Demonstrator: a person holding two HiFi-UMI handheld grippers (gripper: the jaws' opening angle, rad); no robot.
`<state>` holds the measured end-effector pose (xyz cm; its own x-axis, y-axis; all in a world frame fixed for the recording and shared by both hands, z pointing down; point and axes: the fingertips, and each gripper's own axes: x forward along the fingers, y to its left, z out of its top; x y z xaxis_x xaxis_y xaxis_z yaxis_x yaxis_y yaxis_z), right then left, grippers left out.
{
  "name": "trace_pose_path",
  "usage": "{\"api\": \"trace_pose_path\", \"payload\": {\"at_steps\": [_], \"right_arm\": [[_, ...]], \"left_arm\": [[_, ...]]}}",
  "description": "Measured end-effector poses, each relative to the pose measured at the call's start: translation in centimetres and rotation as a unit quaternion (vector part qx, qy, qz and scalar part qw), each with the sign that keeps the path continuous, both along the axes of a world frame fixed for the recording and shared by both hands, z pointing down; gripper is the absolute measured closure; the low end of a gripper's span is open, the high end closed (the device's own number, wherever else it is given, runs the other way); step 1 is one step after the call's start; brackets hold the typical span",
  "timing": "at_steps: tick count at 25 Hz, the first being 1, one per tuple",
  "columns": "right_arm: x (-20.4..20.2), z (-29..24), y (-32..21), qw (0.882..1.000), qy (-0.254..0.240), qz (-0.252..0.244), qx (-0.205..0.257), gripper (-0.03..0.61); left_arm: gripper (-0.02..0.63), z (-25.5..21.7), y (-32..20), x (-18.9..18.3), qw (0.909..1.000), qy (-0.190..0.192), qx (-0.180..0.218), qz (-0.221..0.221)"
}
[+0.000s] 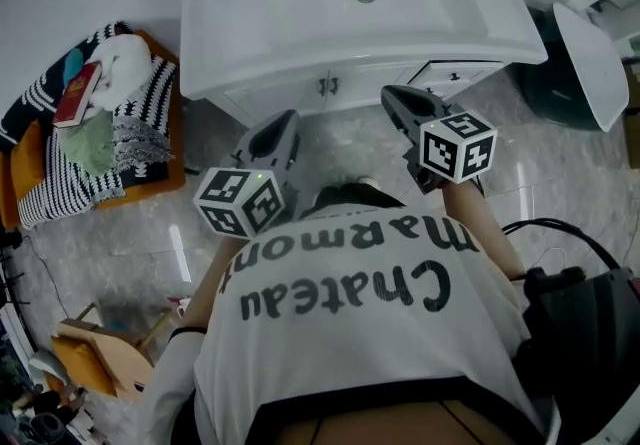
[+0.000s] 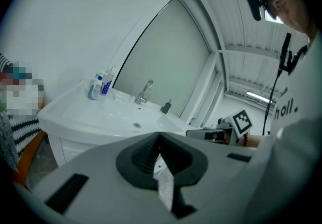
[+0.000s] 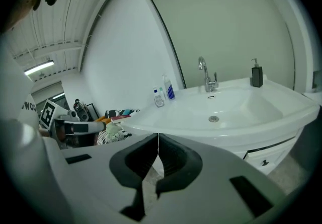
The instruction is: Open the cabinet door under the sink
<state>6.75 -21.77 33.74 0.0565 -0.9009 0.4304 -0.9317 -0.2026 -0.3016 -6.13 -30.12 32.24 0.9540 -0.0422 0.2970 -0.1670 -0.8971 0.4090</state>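
step: reach cabinet door (image 1: 285,93) under sink (image 1: 300,55) | left gripper (image 1: 288,123), right gripper (image 1: 392,95): both closed, empty | how: lower to handles (image 1: 327,85); open jaws; grip one; pull outward

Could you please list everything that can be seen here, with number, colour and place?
sink: one, white, on the cabinet
cabinet: one, white, under the sink, doors shut
tap: one, silver, back of the sink
bottles: about three, white and blue, back left of the sink
soap dispenser: one, black, back right of the sink
striped cloth: one, black and white, on the orange seat left of the cabinet
book: one, red, on the cloth
bin: one, dark, white lid, right of the cabinet
left gripper: one, grey, shut, empty
right gripper: one, grey, shut, empty
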Motion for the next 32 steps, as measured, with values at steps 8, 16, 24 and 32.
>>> {"api": "trace_pose_path", "payload": {"at_steps": [8,16,24,32], "right_arm": [[0.3,0.7,0.6,1.0,0.007,-0.006,-0.013,0.567],[0.4,2.1,1.3,0.999,-0.021,-0.022,-0.019,0.566],[0.0,4.8,1.3,0.996,-0.054,-0.057,-0.035,0.567],[1.4,9.3,-1.0,0.993,-0.099,-0.054,-0.042,0.567]], "left_arm": [[0.606,1.1,1.2,-0.3,0.9999,-0.015,-0.005,0.001],[0.606,2.1,2.4,0.3,0.9991,-0.036,-0.007,-0.02],[0.606,4.5,3.7,0.6,0.9964,-0.068,-0.019,-0.046],[0.606,9.0,2.6,1.9,0.9918,-0.117,-0.019,-0.047]]}}
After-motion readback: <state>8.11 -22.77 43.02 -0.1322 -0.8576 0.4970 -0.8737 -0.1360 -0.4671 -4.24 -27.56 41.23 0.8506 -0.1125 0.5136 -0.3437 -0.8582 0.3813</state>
